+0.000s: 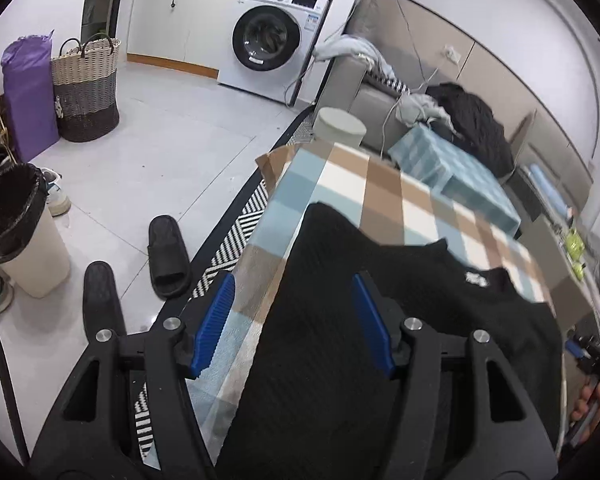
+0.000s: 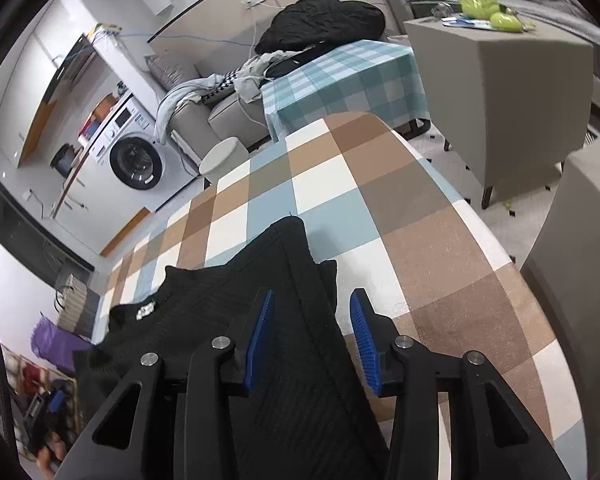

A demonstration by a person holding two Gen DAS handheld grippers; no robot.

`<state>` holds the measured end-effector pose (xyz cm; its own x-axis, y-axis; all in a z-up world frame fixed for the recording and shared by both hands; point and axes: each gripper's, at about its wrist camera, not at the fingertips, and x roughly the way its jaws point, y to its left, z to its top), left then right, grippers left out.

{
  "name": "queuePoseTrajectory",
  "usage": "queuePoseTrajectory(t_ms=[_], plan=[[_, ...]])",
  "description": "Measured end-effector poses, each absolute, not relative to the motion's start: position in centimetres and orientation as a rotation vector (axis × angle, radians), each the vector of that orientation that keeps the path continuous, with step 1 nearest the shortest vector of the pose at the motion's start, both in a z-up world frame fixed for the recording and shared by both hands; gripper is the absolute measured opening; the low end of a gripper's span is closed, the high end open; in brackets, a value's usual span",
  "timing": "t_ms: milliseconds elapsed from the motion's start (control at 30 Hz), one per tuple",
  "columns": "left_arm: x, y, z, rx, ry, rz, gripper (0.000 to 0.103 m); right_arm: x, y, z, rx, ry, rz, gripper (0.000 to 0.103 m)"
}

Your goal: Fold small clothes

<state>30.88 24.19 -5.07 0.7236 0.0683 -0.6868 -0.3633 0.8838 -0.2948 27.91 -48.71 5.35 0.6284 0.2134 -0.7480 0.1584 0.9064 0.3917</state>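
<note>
We see black knit garment [image 1: 380,312] flat on checked worktop [image 1: 380,184] | left gripper [image 1: 292,320] fingers parted, gripping nothing | right gripper [image 2: 312,336] fingers parted over garment edge, nothing gripped

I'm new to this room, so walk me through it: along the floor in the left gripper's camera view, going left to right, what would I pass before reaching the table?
Lined bin → purple bag → woven basket → black slipper → washing machine → checked tablecloth.
</note>
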Motion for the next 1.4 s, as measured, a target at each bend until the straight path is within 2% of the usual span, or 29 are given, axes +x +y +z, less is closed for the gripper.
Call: queuePoseTrajectory(t_ms=[400,467,500,533,733,867,967,1067,1100,1400], plan=[[31.8,22.5,-6.5,-0.371,0.784,0.208,0.057,33.5,-45.9,3.2,0.256,0.923,0.022,0.041],[31.9,22.3,-6.8,-0.362,0.797,0.206,0.057,34.0,-45.6,2.9,0.229,0.941,0.047,0.034],[31.8,22.3,-7.0,-0.36,0.8,0.208,0.057,34.0,-45.4,2.9,0.222,0.939,0.064,0.017],[31.8,22.3,-7.0,-0.361,0.8,0.208,0.057,33.9,-45.3,3.1,0.212,0.93,0.08,0.006],[31.9,22.3,-7.5,-0.361,0.808,0.207,0.057,30.8,-47.2,6.8,0.324,0.682,0.17,0.004],[32.3,22.4,-7.9,-0.358,0.822,0.217,0.057,31.9,-47.8,5.7,0.321,0.735,0.05,0.004],[32.1,22.6,-8.0,-0.366,0.825,0.219,0.057,33.0,-47.6,4.2,0.33,0.825,0.023,0.007],[31.9,22.6,-8.0,-0.356,0.828,0.225,0.057,32.7,-48.1,3.7,0.357,0.865,0.003,0.02],[31.8,22.6,-8.0,-0.352,0.831,0.226,0.057,32.4,-48.3,3.6,0.374,0.872,0.01,0.028],[28.8,21.2,-7.3,-0.34,0.84,0.208,0.057,27.0,-48.1,4.3,0.36,0.943,0.077,0.046]])
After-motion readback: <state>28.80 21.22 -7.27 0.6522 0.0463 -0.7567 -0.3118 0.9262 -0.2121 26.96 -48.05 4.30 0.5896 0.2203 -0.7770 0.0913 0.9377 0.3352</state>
